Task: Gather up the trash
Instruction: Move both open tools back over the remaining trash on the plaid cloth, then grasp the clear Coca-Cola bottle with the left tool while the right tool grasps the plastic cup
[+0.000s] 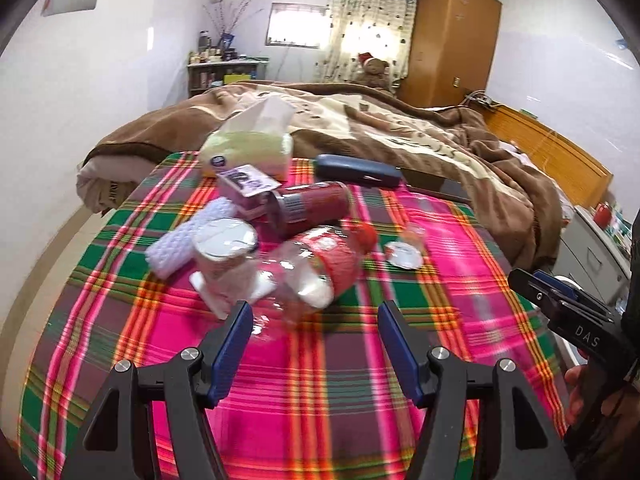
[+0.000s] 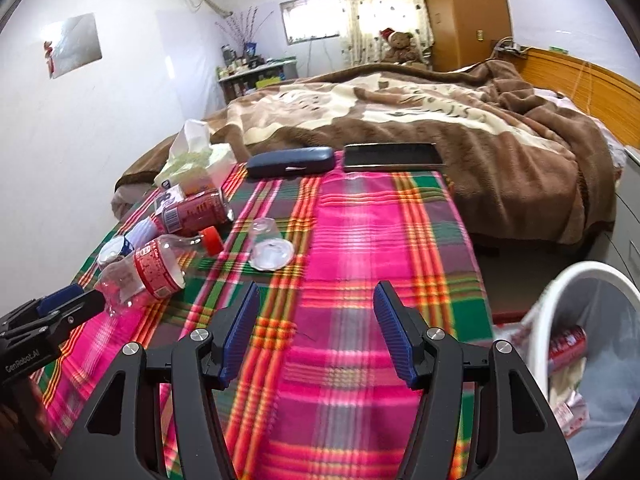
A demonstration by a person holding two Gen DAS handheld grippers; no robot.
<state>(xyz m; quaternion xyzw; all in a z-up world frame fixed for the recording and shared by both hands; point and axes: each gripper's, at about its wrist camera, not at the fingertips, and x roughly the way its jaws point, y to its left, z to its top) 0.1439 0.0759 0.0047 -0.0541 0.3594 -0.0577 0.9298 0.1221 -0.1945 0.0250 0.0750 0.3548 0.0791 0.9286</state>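
Reading gripper text: "DAS" on black right gripper [image 1: 560, 300], "GenRobot.AI" on black left gripper [image 2: 60, 308]
Bottle label: red wrap on crushed clear plastic bottle [image 2: 140, 276], print unreadable
Claws: both spread wide, holding nothing

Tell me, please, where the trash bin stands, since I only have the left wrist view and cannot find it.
Observer: A white bin stands off the right edge of the plaid blanket, beside the open right gripper.
Operator: Is anything in it?
Observer: Yes, a red can lies inside.
Operator: How close is my gripper to the bottle?
Observer: The left gripper reaches the base of the clear bottle; I cannot tell whether they touch.
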